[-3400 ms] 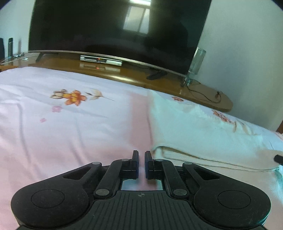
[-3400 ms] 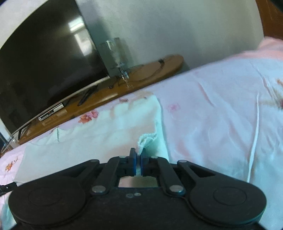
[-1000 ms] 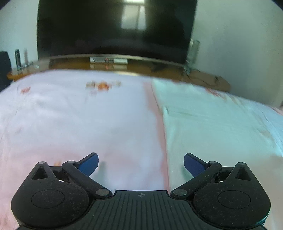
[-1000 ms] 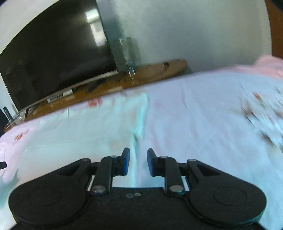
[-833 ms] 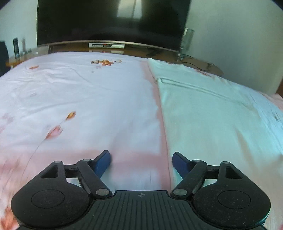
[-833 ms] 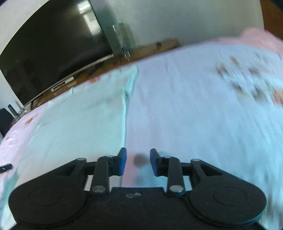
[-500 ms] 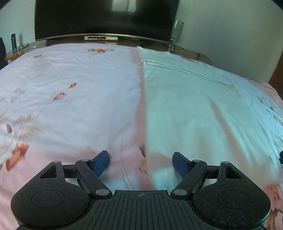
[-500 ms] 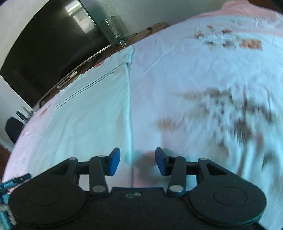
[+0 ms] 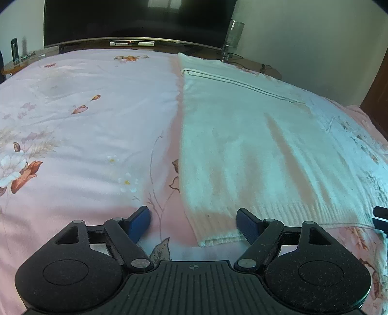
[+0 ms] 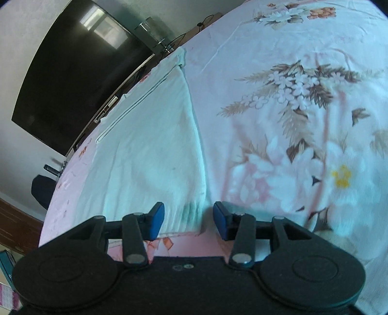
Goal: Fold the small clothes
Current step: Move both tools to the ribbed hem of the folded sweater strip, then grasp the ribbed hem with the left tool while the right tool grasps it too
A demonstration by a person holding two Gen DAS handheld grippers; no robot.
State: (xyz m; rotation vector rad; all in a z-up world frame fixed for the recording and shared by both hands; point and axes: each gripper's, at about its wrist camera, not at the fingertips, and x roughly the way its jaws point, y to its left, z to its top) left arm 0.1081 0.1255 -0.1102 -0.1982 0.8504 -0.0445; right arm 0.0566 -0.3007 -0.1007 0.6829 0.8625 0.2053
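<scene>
We see the white knit garment (image 9: 254,145) flat on the bedsheet (image 9: 84,121) (floral); left gripper (image 9: 194,221) and right gripper (image 10: 188,219) gape empty over its near corners.

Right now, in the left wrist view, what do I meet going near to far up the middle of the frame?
left gripper → ribbed hem of the white garment → floral bedsheet → wooden TV stand → TV

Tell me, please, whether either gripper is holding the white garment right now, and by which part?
Nothing is held. The left gripper and right gripper are open, each straddling a near corner of the white garment.
</scene>
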